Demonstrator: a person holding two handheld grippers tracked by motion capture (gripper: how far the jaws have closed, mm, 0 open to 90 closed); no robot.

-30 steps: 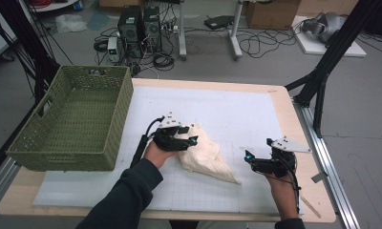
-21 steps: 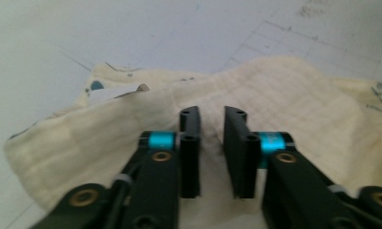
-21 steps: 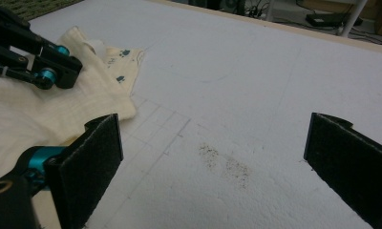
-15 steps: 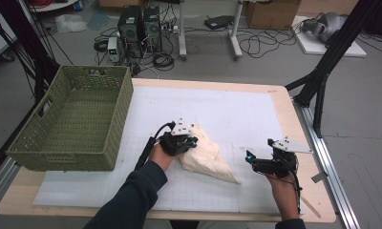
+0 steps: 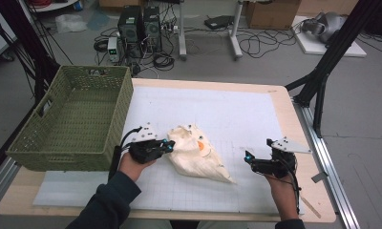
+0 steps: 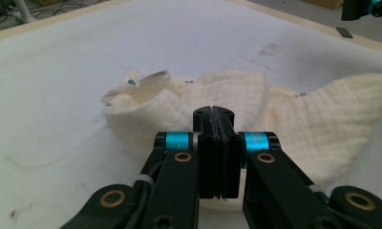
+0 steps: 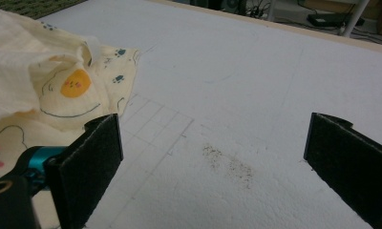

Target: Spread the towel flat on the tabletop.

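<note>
The left tongs (image 5: 169,142), now clenched together, have slid toward the desk's left side to the cream cloth's (image 5: 197,152) left edge, which lies mid-desk beside the green basket (image 5: 74,119); whether cloth is pinched cannot be told. The right tongs (image 5: 246,156) gape released near the desk's right front, unmoved.

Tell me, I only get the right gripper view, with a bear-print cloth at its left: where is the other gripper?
Observer: The left gripper sits at the left edge of the cloth, its jaws shut.
Operator: Is there anywhere to put the cloth?
Observer: A green woven basket stands on the left end of the table, beside that gripper, with nothing in it.
</note>
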